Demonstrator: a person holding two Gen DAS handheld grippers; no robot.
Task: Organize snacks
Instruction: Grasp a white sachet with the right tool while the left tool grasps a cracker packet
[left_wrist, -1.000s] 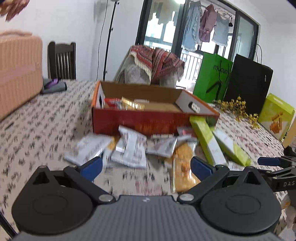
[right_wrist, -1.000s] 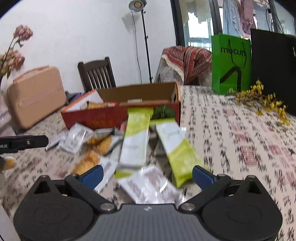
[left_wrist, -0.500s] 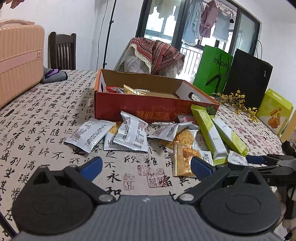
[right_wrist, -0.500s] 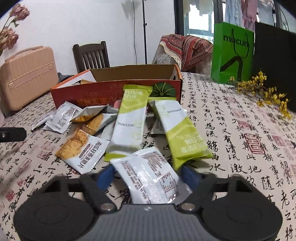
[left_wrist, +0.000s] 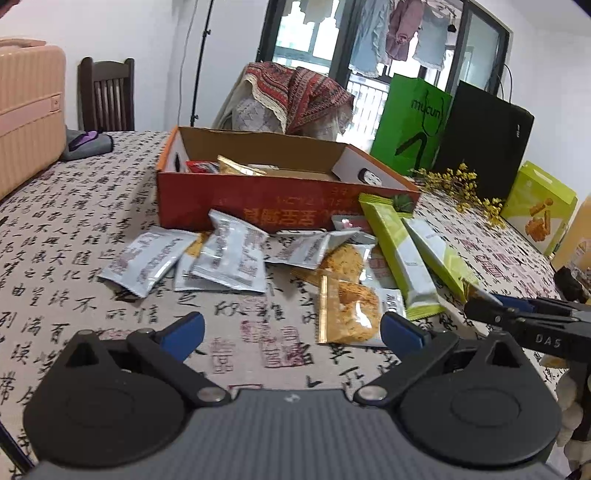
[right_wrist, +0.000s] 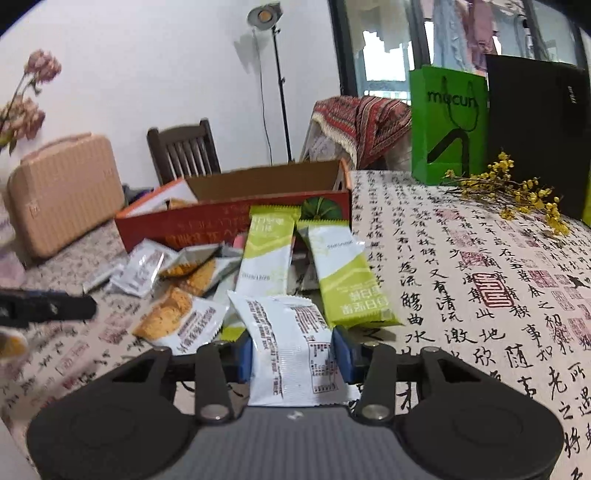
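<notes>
An open orange cardboard box (left_wrist: 258, 203) stands on the table with a few snacks inside; it also shows in the right wrist view (right_wrist: 229, 218). Several snack packets lie in front of it: silver packets (left_wrist: 229, 258), orange cracker packets (left_wrist: 347, 310) and two green bars (right_wrist: 266, 251). My left gripper (left_wrist: 291, 328) is open and empty, above the tablecloth near the cracker packets. My right gripper (right_wrist: 293, 354) is shut on a white-silver snack packet (right_wrist: 291, 339) and holds it just above the table. The right gripper's arm shows at the right of the left wrist view (left_wrist: 524, 317).
A pink suitcase (right_wrist: 62, 192) stands at the left. A green bag (right_wrist: 447, 122), a black bag (right_wrist: 535, 129) and yellow dried flowers (right_wrist: 513, 192) stand at the back right. A yellow-green box (left_wrist: 539, 214) is far right. A dark chair (left_wrist: 107, 96) is behind the table.
My right gripper has closed on the white-silver packet and lifted it slightly. My left gripper has stayed open and drifted a little closer to the packets.
</notes>
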